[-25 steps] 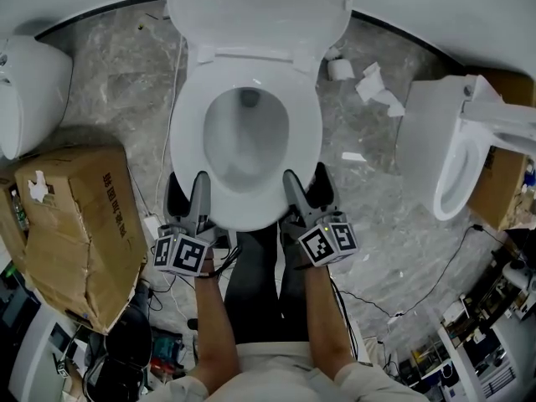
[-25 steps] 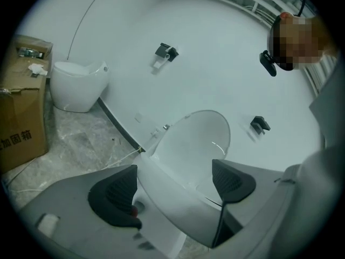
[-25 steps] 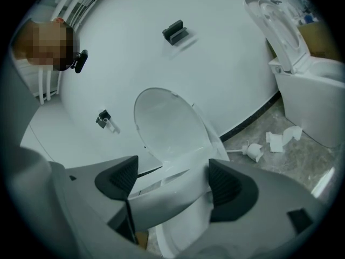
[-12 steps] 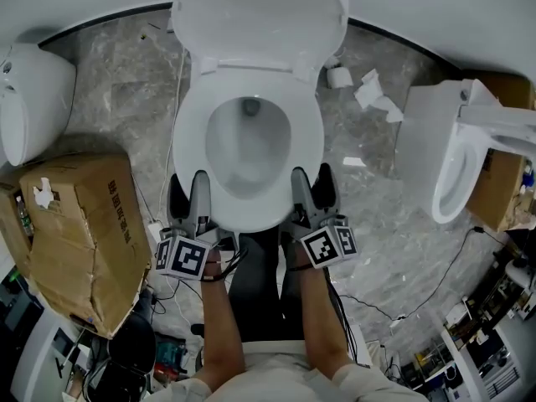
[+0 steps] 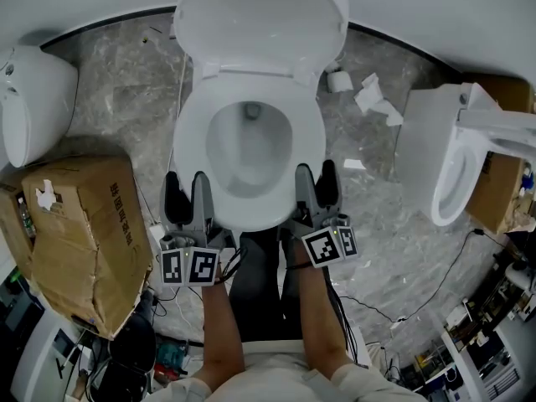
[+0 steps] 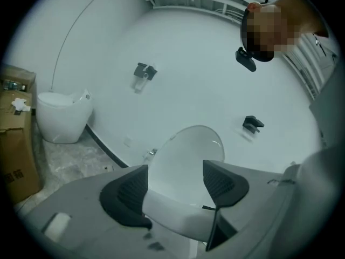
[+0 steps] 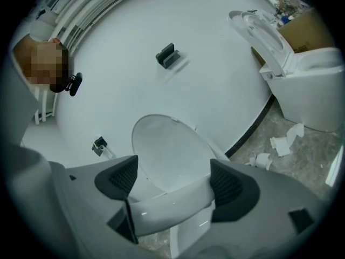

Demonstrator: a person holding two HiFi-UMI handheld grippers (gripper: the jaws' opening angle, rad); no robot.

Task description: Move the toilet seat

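- The white oval plastic toilet seat is lowered over the bowl of the middle toilet. We cannot tell whether its front edge is lifted clear of the bowl.
- The white lid stands raised behind the toilet seat, against the curved white wall.
- The left tool is at the front-left of the seat rim. Its own view shows the rim running across the gap between the dark ribbed pads. The jaws have just been closing, and both pads now meet the rim at a medium gap.
- The right tool is at the front-right. The rim spans its gap from pad to pad, so this tool is also clamped on the seat.
- Both tools point toward the lid, tipped slightly down.
- A brown cardboard box sits to the left on the grey marble floor.
- White paper scraps lie to the right of the lid.
- A second white toilet stands well to the right.
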